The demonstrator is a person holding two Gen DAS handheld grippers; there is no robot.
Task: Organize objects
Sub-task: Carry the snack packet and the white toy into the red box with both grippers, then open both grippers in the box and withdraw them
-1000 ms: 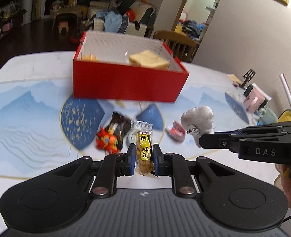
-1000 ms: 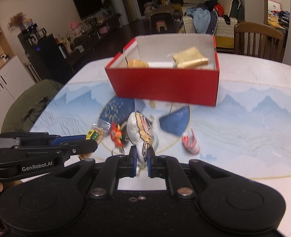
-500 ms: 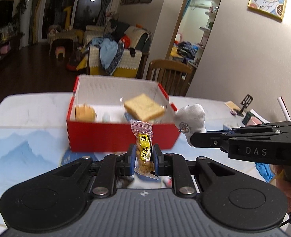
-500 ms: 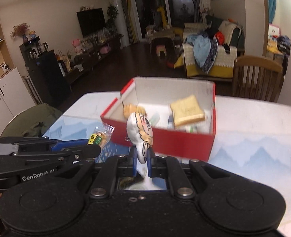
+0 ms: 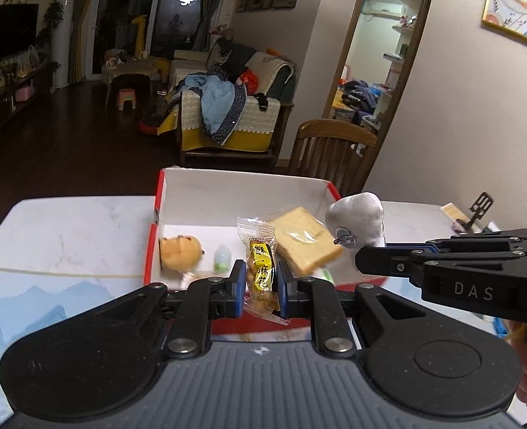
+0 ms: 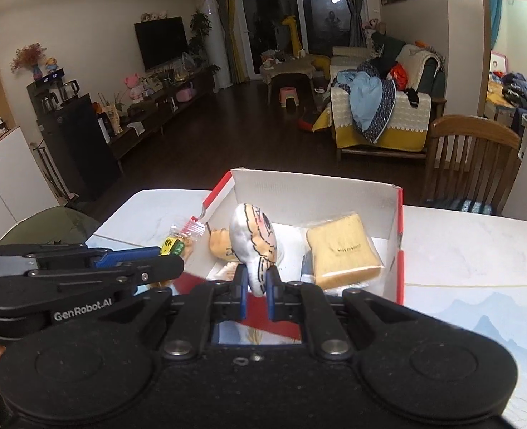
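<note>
white marble-look table [image 5: 66,228] with a blue mountain-print mat carries a red box [image 5: 152,250] with white inner walls, and behind it stand a wooden chair [image 5: 335,150] and a cluttered sofa [image 5: 227,114]. left gripper [image 5: 260,282] is clamped on a clear snack packet [image 5: 261,268] with a yellow label, standing upright between the fingers over the box's near wall. right gripper [image 6: 256,282] is pinched narrow on a small white plush toy [image 6: 252,236] with a drawn face, just ahead of the fingers, above the box. beyond both sets of fingers, inside the box, lie a wrapped bread slice [image 6: 342,246], a round tan plush [image 5: 181,252] and a small white bottle [image 5: 222,257].
</note>
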